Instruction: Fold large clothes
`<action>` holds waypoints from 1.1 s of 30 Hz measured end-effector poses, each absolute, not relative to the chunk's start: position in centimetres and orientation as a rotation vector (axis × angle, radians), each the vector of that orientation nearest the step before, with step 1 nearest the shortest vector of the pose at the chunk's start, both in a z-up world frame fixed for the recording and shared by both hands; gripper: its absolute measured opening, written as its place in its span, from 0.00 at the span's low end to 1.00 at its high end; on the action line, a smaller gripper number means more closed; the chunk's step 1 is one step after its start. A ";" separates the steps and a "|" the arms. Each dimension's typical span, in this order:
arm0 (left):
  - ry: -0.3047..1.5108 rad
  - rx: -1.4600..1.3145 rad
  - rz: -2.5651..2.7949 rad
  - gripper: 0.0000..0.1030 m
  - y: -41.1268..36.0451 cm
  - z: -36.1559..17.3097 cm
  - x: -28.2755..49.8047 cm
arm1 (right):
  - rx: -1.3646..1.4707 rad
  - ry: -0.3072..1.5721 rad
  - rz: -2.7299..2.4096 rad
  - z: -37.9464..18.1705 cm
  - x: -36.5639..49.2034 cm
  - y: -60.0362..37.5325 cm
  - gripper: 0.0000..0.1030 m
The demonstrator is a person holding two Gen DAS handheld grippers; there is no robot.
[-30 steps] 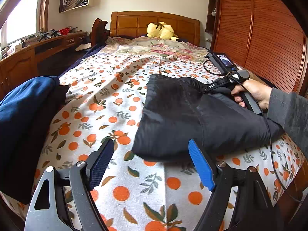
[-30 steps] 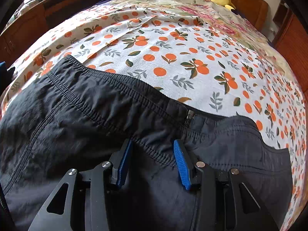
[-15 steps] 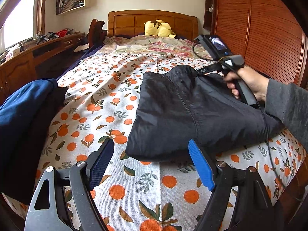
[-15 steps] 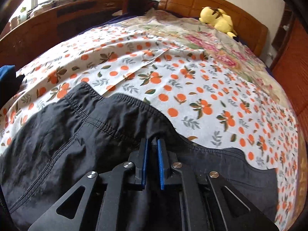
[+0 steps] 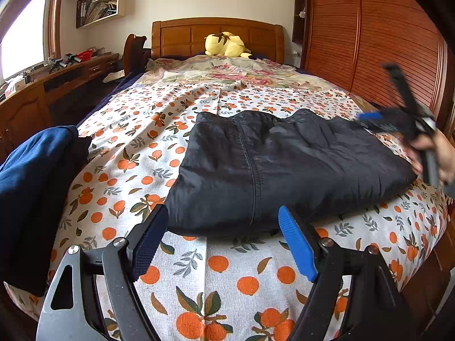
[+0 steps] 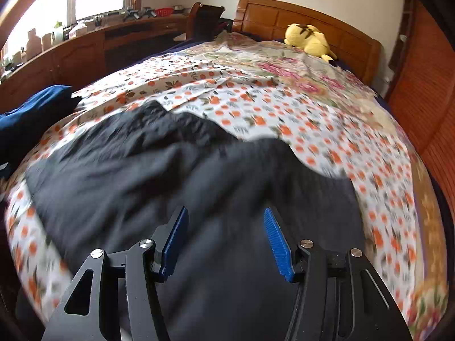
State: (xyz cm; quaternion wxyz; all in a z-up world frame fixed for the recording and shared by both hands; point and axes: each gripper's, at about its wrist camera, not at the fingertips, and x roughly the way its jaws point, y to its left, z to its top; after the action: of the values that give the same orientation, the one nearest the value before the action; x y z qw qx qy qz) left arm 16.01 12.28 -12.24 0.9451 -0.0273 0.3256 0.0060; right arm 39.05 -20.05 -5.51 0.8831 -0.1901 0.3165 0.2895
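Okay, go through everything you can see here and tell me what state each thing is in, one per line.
left gripper: open, empty
right gripper: open, empty, blurred
black garment: folded, flat on bed
blue garment: heaped at bed's edge
yellow plush toy: lying by headboard

A home bedroom. Ahead of the fingers lies a bed [image 5: 227, 270] with wooden headboard [image 5: 217, 32] and yellow plush toy [image 5: 226, 46]. A wardrobe [image 5: 369, 42] stands right.

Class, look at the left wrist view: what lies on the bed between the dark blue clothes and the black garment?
Only bare orange-print bedsheet lies between the dark blue clothes and the black garment; the left wrist view shows it.
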 end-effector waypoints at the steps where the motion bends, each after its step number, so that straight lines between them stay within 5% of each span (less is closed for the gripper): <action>1: 0.665 -0.056 0.012 0.78 12.2 -12.2 16.0 | -0.394 0.653 0.591 -5.7 38.0 -21.4 0.56; 14: 0.697 -0.073 0.041 0.78 12.6 -13.8 16.9 | -0.249 0.662 0.363 -8.9 33.6 -33.5 0.58; 33: 0.770 -0.116 0.146 0.78 16.0 -15.6 20.7 | -0.048 0.741 0.377 -14.6 36.9 -35.8 0.71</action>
State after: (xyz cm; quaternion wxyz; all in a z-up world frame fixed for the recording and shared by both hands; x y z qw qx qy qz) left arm 20.75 16.00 -15.58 0.9225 -0.0566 0.3751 0.0711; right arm 36.90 -35.75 -14.65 0.9146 -0.0231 0.3598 0.1829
